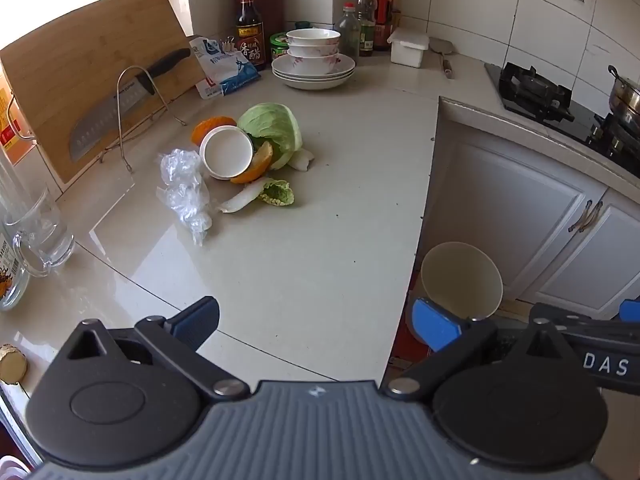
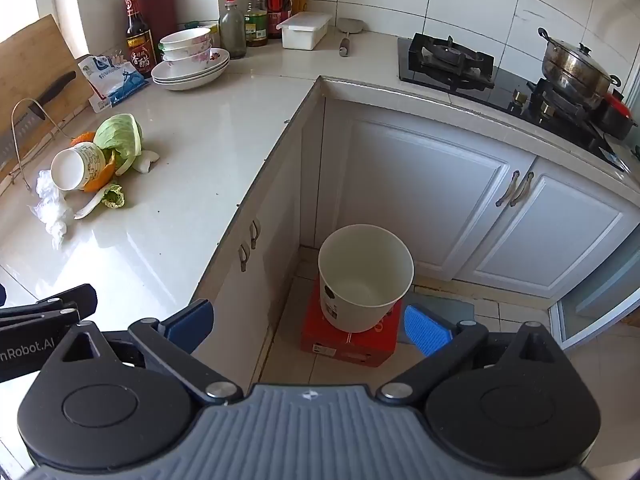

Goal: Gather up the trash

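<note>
A heap of trash lies on the pale counter [image 1: 312,248]: a tipped white paper cup [image 1: 226,153], orange peels [image 1: 258,164], a cabbage leaf [image 1: 276,128], a smaller leaf with a white stalk [image 1: 264,196] and crumpled clear plastic [image 1: 184,192]. The same cup [image 2: 76,168], cabbage leaf [image 2: 120,136] and plastic [image 2: 50,208] show at the left of the right wrist view. A white bucket [image 2: 364,276] stands on a red box [image 2: 348,344] on the floor. My left gripper [image 1: 316,324] hangs open over the counter's near part, well short of the heap. My right gripper [image 2: 308,324] is open, above the floor, near the bucket.
A cutting board [image 1: 88,76] and knife [image 1: 120,108] lean on a wire rack at the left. Stacked bowls and plates [image 1: 314,58], bottles [image 1: 250,28] and a white box [image 1: 408,46] line the back. A glass mug [image 1: 36,232] stands near left. A stove [image 2: 480,68] with a pot [image 2: 576,68] lies right.
</note>
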Tool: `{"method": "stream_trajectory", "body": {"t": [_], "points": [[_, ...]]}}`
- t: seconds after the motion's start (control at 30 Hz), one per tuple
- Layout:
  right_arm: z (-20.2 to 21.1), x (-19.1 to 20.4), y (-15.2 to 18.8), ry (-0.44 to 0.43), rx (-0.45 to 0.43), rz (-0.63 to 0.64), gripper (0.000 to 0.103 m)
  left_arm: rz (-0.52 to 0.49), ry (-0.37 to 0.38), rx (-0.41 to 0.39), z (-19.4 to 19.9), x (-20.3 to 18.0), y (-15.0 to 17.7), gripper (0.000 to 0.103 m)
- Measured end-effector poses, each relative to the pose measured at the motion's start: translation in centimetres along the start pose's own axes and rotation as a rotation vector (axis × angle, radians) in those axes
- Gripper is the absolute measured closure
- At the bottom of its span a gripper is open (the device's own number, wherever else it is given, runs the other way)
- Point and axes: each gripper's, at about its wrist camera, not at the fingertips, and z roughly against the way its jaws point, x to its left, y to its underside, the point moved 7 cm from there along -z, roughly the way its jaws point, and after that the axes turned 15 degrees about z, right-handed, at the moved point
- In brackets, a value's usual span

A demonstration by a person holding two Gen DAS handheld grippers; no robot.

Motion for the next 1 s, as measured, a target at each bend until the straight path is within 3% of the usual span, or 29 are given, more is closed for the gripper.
{"method": "stream_trajectory", "body": {"t": [1.0], "points": [[0.26,-0.15,-0.09,-0.002,-0.007,-0.012,0.000,0.004,0.011,0.002,0.37,-0.37,-0.15,0.001]]}}
